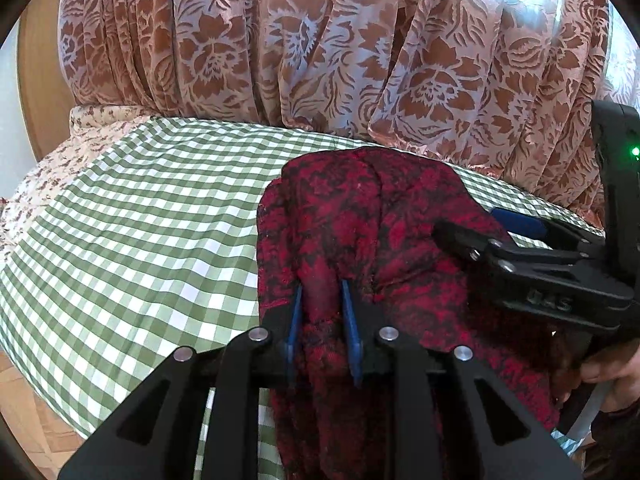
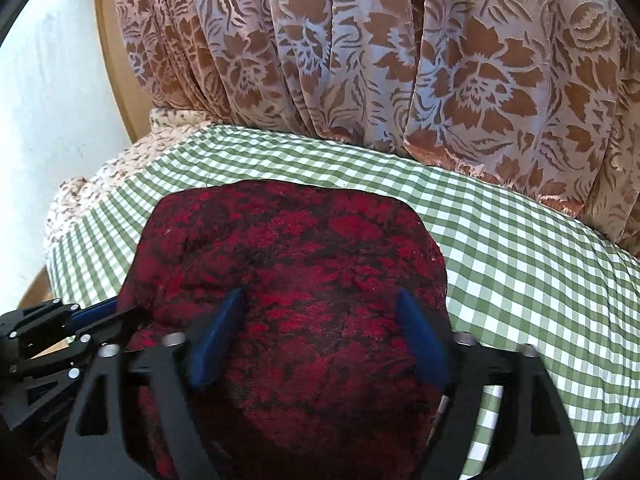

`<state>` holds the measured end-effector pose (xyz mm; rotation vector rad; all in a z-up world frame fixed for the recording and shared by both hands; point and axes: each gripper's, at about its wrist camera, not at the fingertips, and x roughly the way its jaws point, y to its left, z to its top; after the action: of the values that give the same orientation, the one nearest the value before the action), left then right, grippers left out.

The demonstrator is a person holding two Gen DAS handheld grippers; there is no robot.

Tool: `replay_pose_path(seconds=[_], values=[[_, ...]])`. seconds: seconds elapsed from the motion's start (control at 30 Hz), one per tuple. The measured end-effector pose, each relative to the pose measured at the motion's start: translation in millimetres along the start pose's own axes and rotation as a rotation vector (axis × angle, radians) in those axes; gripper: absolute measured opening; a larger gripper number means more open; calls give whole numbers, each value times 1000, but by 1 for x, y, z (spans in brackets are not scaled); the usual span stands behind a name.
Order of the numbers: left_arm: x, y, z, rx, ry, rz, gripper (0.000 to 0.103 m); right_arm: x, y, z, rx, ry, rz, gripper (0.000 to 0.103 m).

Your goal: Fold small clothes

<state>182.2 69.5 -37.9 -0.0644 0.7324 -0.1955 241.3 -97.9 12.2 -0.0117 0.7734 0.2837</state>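
Observation:
A red and black patterned cloth (image 1: 360, 232) lies bunched on the green checked tablecloth (image 1: 140, 240), hanging over the near edge. My left gripper (image 1: 322, 300) is shut on a raised fold of the cloth near its left edge. My right gripper (image 2: 320, 308) is open, its blue fingers (image 2: 218, 332) spread and resting on top of the cloth (image 2: 296, 248). In the left wrist view the right gripper (image 1: 468, 228) reaches in from the right over the cloth. In the right wrist view the left gripper (image 2: 92, 312) shows at the lower left, at the cloth's edge.
A brown and pale floral curtain (image 1: 320, 48) hangs along the table's far side. A small-flowered cloth (image 1: 60, 160) covers the table's left end. A wooden frame (image 2: 116, 60) stands at the far left. Checked tablecloth (image 2: 540, 272) lies to the right of the garment.

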Motion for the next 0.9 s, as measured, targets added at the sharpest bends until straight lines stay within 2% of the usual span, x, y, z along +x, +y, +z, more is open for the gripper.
replay_pose_path(seconds=[0.13, 0.2, 0.3, 0.4, 0.43, 0.5, 0.6, 0.67, 0.73, 0.83, 0.9], values=[[-6, -2, -2, 9, -7, 26, 22, -12, -6, -3, 16, -5, 14, 99], [-9, -3, -4, 15, -8, 41, 24, -16, -13, -7, 49, 0, 31, 99], [-12, -4, -6, 25, -10, 80, 40, -21, -29, -17, 119, 12, 82, 99], [-14, -2, -10, 40, -13, 109, 64, -22, -49, -34, 210, 47, 187, 99], [-15, -1, -12, 47, -12, 114, 71, -20, -60, -43, 263, 66, 246, 99], [-16, 6, -17, 35, -5, 90, 81, -16, -70, -56, 323, 90, 312, 100], [-14, 18, -20, -5, 7, 28, 90, -2, -84, -77, 439, 134, 449, 100], [-9, 28, -21, -41, 17, -49, 91, 6, -87, -85, 484, 141, 504, 100], [-3, 40, -23, -99, 33, -103, 99, 11, -88, -90, 514, 143, 548, 100], [13, 62, -26, -220, 73, -251, 99, 25, -90, -96, 560, 157, 642, 100], [29, 78, -32, -331, 115, -410, 99, 29, -90, -97, 568, 162, 678, 100]])
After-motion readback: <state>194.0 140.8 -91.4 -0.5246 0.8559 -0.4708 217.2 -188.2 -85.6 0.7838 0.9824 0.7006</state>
